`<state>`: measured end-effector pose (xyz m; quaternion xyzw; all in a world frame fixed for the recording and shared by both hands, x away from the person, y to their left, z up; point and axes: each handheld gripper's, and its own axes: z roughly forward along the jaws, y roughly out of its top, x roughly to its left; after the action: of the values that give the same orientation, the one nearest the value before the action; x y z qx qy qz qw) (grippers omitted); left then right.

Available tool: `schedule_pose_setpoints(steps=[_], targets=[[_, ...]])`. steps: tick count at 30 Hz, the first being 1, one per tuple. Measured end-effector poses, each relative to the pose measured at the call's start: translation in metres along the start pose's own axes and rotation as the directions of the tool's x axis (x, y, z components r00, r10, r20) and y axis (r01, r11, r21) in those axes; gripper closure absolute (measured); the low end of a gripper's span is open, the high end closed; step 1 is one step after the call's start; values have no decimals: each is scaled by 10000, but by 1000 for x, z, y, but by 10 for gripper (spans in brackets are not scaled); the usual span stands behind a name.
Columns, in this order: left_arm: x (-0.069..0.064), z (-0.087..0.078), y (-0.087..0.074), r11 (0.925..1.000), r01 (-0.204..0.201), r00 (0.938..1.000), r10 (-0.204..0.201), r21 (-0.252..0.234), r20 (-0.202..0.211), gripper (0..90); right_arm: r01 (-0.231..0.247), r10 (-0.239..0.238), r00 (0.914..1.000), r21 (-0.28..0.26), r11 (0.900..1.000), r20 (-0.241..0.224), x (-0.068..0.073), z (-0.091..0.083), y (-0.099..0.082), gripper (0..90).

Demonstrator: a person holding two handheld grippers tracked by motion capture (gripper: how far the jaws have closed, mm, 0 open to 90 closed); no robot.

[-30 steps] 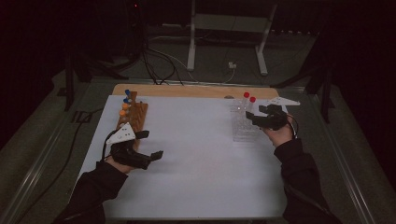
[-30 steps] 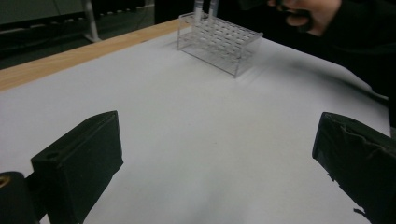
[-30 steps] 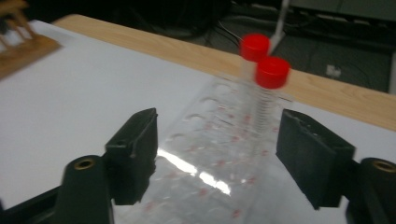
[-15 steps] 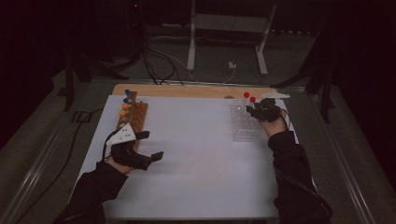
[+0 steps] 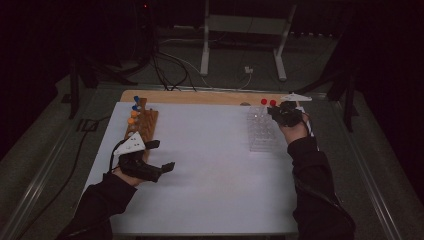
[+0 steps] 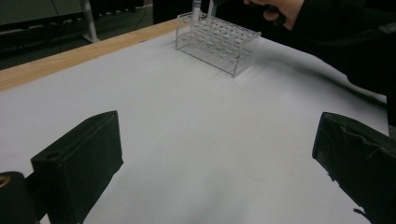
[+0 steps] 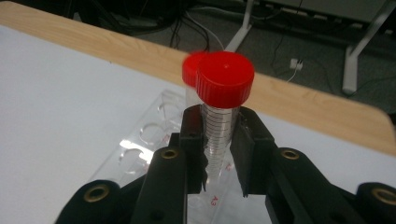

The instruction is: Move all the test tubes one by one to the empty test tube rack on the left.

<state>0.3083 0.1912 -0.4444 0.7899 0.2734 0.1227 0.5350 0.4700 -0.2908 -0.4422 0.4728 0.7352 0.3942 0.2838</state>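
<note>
Your right hand-held gripper [image 7: 218,154] has just closed on the red-capped tube [image 7: 223,100], which stands in the clear rack [image 5: 262,131] at the worktop's far right. Lifting it out remains. Your left hand-held gripper [image 6: 224,154] rests released.

Both arms extended over the table; one gripper idle, one clamped.

Left gripper [image 5: 159,156] lies low near the table's left edge, jaws wide apart with nothing between them, forearm entering from bottom left. Right gripper [image 5: 275,111] is stretched to the far right, sleeve straight behind it; its jaws have just been closing and now pinch a tube [image 7: 223,133].
</note>
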Motion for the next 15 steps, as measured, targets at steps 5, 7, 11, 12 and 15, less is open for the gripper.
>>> schedule_pose_setpoints(steps=[5, 7, 11, 12, 15], targets=[[-1, 0, 2, 10000, -54, 10000, 54, 12, 65, 24, 163, -164, 9999, -352, 9992, -41, 2, -19, 13, 746], [-2, -1, 3, 10000, -46, 10000, 46, 18, 82, 24, 266, -270, 9996, -462, 9986, -86, 3, -26, 17, 746], [-2, -1, 5, 9999, -99, 9998, 98, 42, 146, 24, 477, -497, 9984, -674, 9966, -282, 9, -41, 24, 746], [-3, 0, 6, 9999, -120, 9998, 119, 54, 143, 24, 541, -564, 9979, -703, 9961, -318, 11, -45, 26, 746], [-4, 1, 8, 9999, -142, 9996, 140, 64, 265, 24, 690, -732, 9961, -826, 9942, -492, 18, -55, 29, 746]])
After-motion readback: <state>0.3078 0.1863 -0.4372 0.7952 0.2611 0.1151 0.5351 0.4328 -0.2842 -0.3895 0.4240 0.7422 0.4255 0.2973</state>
